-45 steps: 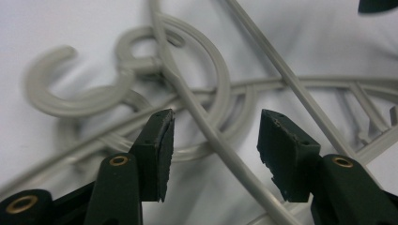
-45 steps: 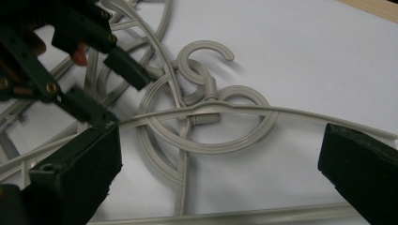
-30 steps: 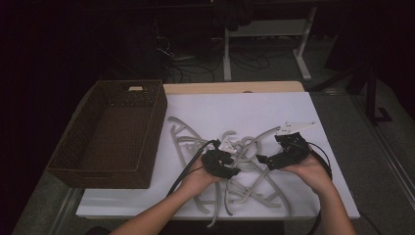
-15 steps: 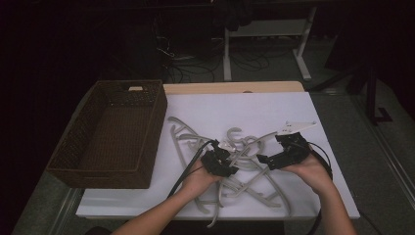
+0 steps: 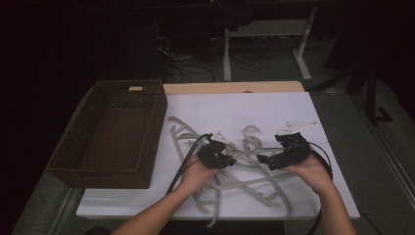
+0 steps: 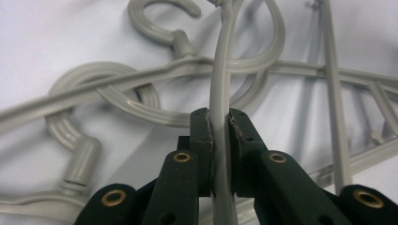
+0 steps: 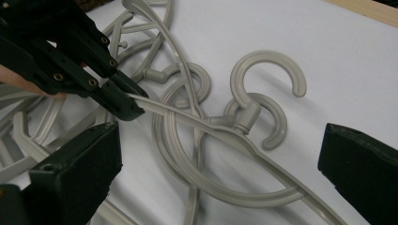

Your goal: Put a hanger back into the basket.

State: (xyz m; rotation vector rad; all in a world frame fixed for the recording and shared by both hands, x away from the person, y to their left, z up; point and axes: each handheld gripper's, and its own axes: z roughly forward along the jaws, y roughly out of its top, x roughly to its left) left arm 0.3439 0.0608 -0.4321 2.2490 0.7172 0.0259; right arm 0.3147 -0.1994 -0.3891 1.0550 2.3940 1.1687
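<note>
- At the near edge of the white table (image 5: 244, 105), two forearms come in from below, each hand carrying a black gripper over a tangle of grey plastic hangers (image 5: 235, 178).
- Left of the pair, the left gripper (image 5: 226, 160) has just been closing its jaws, and in the left gripper view they are pinching a thin grey hanger arm (image 6: 221, 93) between the pads, the bar running straight up out of the grip.
- Beyond that clamped arm, in the same view, other hangers cross over one another, with two hooks (image 6: 164, 21) curling at the upper left.
- Right of the pile, the right gripper (image 5: 269, 159) hovers with its jaws spread wide and nothing between the pads; its own view looks down on overlapping hooks (image 7: 267, 70) lying on the white surface.
- From that view the left gripper (image 7: 123, 105) shows at the upper left, its tips shut on the hanger arm (image 7: 187, 117).
- Farther left on the table, a dark brown wicker basket (image 5: 68, 161) sits just beside the hanger pile, its long side against the table's left part.
- Past the table's far wooden edge lie a dim floor and the white legs of a stand (image 5: 303, 54).
</note>
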